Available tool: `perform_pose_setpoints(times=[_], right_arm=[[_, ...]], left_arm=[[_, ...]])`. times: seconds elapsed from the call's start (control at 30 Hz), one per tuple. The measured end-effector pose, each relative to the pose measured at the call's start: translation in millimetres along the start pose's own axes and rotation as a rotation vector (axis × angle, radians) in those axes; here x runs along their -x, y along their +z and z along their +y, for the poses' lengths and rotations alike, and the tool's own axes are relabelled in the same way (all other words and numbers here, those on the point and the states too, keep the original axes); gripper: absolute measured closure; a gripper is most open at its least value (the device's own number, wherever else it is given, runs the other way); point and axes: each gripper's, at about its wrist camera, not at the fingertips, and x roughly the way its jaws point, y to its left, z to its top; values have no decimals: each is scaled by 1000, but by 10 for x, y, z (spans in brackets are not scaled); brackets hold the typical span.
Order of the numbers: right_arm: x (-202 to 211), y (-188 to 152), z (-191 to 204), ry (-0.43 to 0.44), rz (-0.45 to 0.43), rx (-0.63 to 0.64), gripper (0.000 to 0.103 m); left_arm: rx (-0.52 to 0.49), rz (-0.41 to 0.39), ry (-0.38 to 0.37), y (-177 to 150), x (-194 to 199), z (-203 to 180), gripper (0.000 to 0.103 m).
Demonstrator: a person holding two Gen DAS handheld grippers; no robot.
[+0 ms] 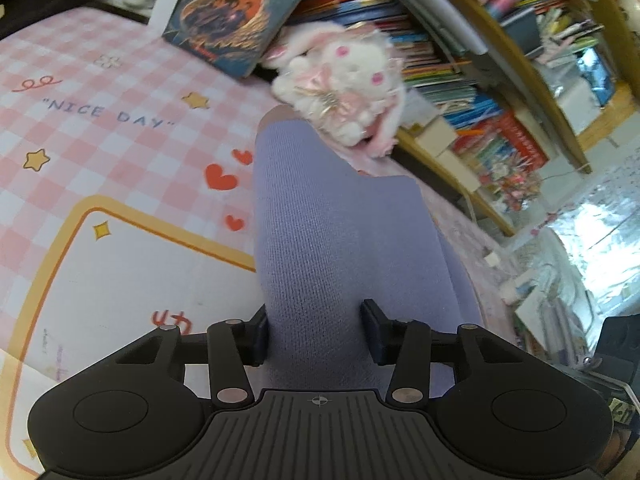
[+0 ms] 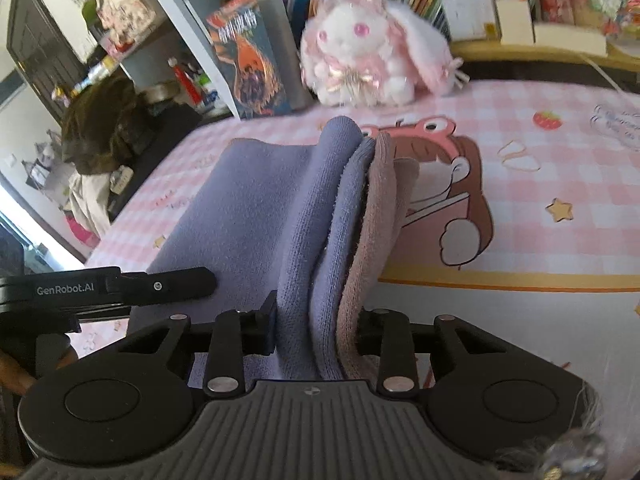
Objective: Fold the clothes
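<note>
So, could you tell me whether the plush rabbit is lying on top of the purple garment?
No, in the right wrist view the plush rabbit sits behind the purple garment, on the pink checked cover.

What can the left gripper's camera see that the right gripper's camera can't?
Only the left wrist view shows the words "NICE DAY" and red hearts on the mat. Only the right wrist view shows a cartoon girl, a strawberry, and a pinkish-brown cloth layer beside the purple. Both show the purple cloth clamped in a gripper, the white bunny plush, the books and the pink checked mat.
</note>
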Motion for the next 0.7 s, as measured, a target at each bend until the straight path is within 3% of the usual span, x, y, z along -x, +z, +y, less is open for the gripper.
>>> perform_pose_setpoints(times=[0.23,0.7], right_arm=[[225,-50,-19,-19,-55,3,73],[444,-224,-142,-86,-88,-68,73]], left_arm=[[-45,-6,-35,-24,2,-164,58],[-104,64,-101,-62,-159,-305,58]])
